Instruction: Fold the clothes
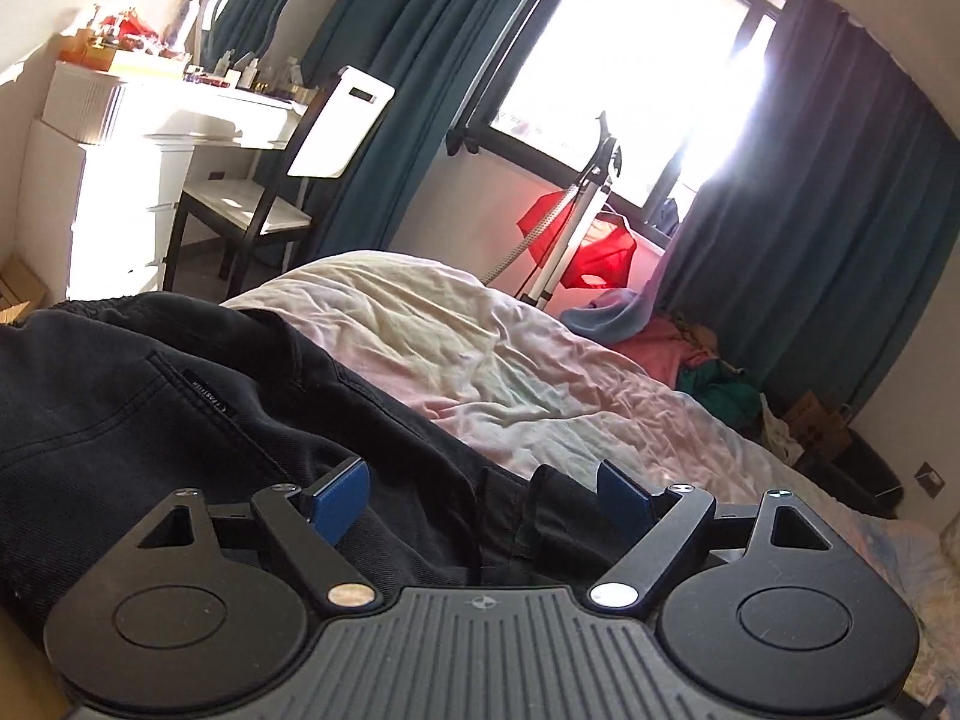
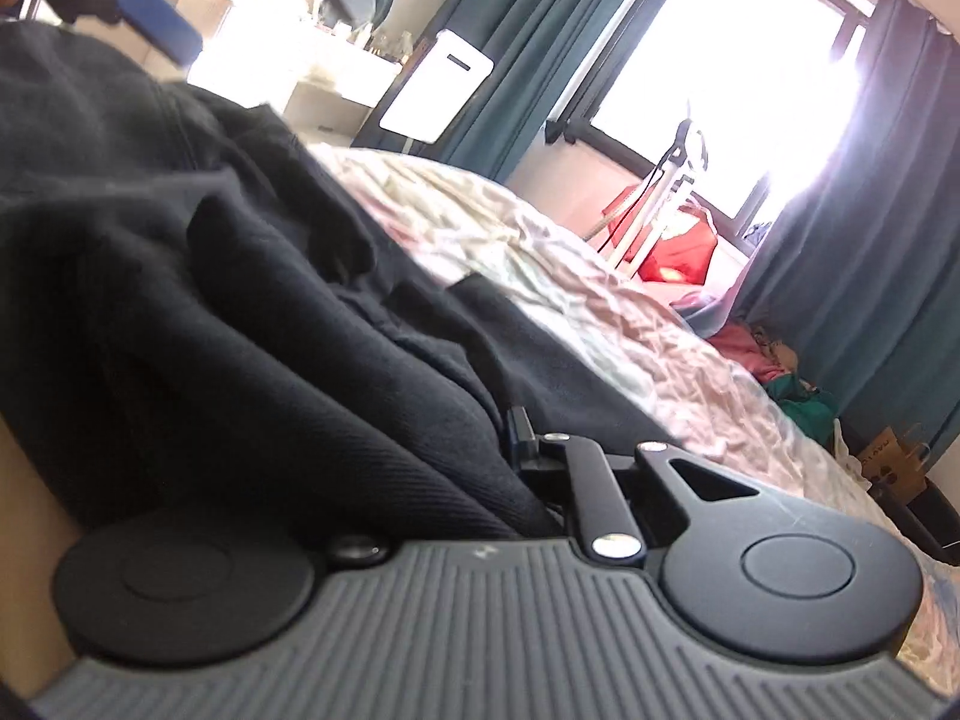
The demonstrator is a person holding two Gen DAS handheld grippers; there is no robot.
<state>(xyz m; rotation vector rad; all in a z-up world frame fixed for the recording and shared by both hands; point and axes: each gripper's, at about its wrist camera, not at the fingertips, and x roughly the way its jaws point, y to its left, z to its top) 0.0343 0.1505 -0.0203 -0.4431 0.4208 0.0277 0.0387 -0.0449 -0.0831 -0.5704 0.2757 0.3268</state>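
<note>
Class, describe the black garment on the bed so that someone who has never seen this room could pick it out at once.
Start at the bright window with teal curtains, then come down to the bed's crumpled pale sheet. The black garment lies heaped at its near edge. It is the only dark, heavy-stitched piece on the bed, with a small label beside a pocket seam, unlike the pink and green clothes piled by the far curtain.

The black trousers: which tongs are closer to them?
Right. The right tongs are shut on the black trousers, touching them. The left tongs hang open just above the cloth, holding nothing.
</note>
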